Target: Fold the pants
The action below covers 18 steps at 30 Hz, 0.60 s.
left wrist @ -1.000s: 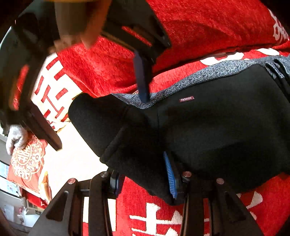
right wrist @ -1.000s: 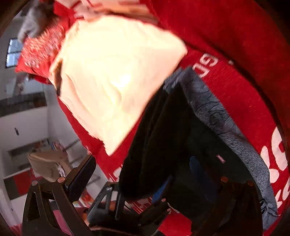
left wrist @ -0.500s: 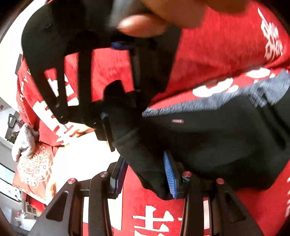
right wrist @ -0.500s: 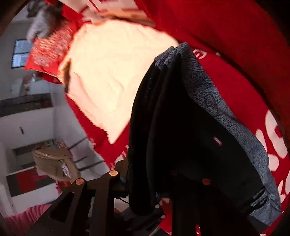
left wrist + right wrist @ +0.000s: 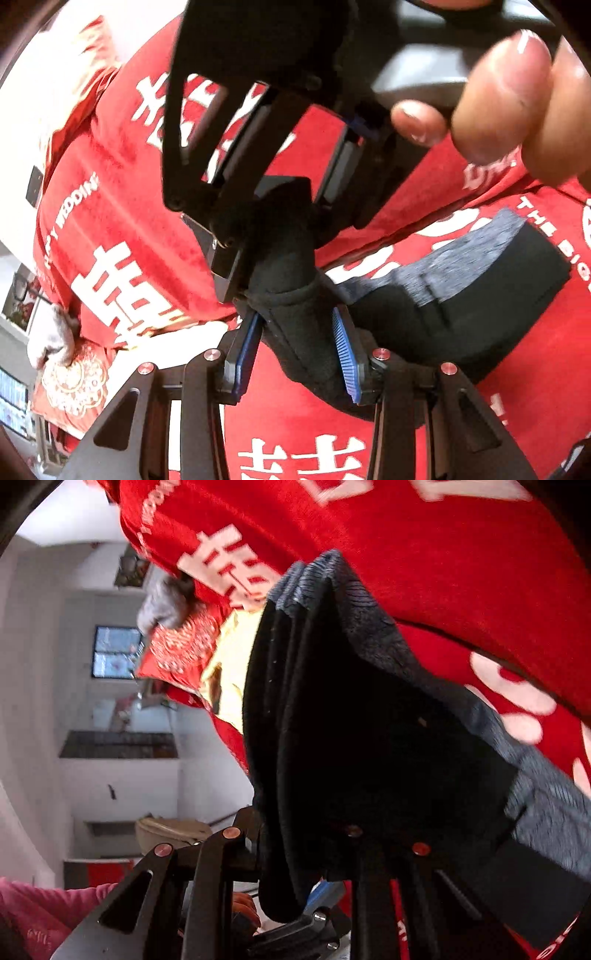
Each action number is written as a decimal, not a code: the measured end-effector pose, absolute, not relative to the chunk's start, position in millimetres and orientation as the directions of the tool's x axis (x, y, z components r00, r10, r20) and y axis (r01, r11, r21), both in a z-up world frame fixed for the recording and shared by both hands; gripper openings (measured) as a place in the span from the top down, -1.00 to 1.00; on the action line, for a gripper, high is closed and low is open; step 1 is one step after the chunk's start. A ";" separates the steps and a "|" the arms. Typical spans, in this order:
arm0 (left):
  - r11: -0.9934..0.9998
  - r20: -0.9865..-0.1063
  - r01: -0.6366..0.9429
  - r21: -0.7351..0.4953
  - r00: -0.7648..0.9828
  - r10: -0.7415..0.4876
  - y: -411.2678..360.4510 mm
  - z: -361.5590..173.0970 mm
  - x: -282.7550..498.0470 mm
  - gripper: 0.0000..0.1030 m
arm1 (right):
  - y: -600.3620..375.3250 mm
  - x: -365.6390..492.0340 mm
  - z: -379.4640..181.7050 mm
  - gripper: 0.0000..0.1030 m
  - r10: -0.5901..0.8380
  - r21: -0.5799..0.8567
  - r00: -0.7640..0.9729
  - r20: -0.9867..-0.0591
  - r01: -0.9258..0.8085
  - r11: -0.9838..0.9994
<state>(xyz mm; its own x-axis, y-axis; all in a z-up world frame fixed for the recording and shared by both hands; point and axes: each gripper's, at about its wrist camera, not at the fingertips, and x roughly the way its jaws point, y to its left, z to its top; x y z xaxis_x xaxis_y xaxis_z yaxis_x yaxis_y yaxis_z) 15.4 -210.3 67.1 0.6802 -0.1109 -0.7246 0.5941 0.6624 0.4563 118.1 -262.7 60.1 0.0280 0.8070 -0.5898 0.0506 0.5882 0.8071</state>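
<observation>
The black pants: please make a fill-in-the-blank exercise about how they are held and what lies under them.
1. The left gripper is shut on the bunched ____ pants.
2. The pads on its fingers are ____ in colour.
3. The right gripper holds the same pants from ____ in the left wrist view.
4. The blanket under the pants is ____ with white lettering.

Missing words: black; blue; above; red

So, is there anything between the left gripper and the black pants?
No. The left gripper is already shut on a bunched edge of the black pants, and the right gripper grips the same edge just beyond.
</observation>
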 end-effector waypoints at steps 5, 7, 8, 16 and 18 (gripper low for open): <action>0.630 -0.721 0.619 0.469 0.680 -0.132 -247.1 70.6 -6.8 0.20 | -306.4 90.9 61.3 0.54 0.828 0.833 0.092 -0.553 0.080 0.548; 0.608 -0.720 0.635 0.476 0.679 -0.145 -261.2 70.7 -14.3 0.20 | -322.9 80.3 58.7 0.54 0.833 0.842 0.125 -0.539 0.094 0.531; 0.597 -0.719 0.643 0.479 0.678 -0.152 -268.3 70.3 -19.1 0.20 | -330.7 73.4 57.9 0.54 0.836 0.848 0.142 -0.530 0.103 0.520; 0.473 -0.733 0.741 0.478 0.632 -0.250 -340.2 53.3 -64.9 0.20 | -414.8 10.8 25.4 0.53 0.833 0.887 0.308 -0.459 0.198 0.416; 0.428 -0.742 0.770 0.473 0.610 -0.278 -359.7 43.6 -78.7 0.20 | -437.2 -8.0 12.5 0.53 0.823 0.894 0.351 -0.446 0.225 0.388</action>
